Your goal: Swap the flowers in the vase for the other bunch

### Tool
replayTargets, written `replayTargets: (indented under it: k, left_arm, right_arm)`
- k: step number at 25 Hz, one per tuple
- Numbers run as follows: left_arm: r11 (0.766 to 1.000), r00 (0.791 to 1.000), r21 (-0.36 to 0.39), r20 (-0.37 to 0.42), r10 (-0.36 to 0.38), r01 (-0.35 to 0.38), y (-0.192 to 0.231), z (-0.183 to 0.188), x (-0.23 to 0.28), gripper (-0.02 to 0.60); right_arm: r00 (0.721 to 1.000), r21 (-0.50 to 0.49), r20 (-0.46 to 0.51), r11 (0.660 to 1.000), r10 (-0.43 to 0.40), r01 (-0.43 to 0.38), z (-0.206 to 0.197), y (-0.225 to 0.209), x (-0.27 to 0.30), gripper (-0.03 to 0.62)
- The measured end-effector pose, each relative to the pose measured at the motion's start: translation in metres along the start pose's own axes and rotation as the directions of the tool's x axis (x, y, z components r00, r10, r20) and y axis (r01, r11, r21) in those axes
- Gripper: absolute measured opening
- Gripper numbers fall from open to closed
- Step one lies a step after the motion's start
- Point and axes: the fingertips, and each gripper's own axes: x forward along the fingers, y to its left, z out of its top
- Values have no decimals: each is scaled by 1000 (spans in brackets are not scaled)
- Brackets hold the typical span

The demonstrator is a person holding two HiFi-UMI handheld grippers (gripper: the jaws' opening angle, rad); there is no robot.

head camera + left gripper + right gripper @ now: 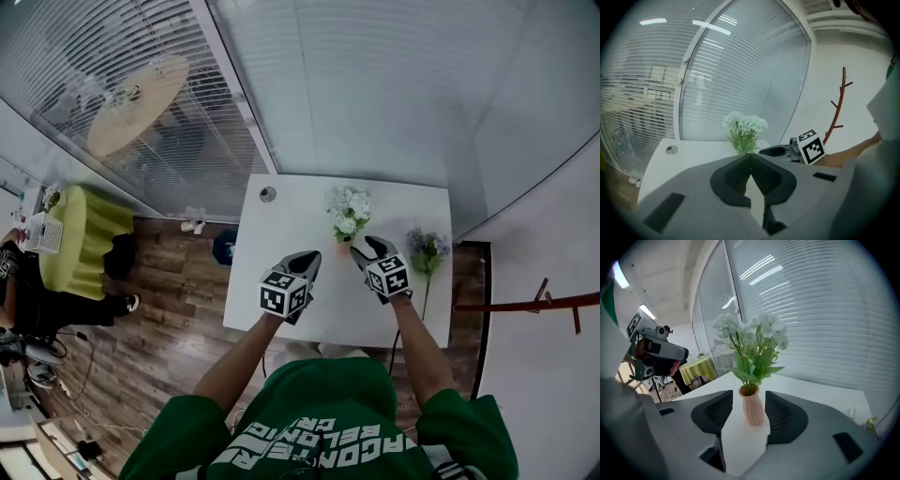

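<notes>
Looking along the right gripper, I found its grey jaws standing wide apart with the small salmon-pink vase upright between them. The pads flanked it closely, but neither seemed to press on it. The vase stood on the white rectangular table and held the bunch of white flowers with green leaves. The left gripper hovered over the table just beside the right one, its jaws closed tip to tip with nothing between them. The other bunch, pale purple flowers on a long green stem, lay flat near the table's right edge, past my right gripper and apart from the vase.
</notes>
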Motion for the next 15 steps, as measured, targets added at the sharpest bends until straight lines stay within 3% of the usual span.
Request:
replayTargets:
  k: [15]
  left_arm:
    - [1000,1000,-5,-9,11,-11,-5,-2,33,8]
  right_arm:
    - [994,-5,42,995,101,-101,2,-7,43,201]
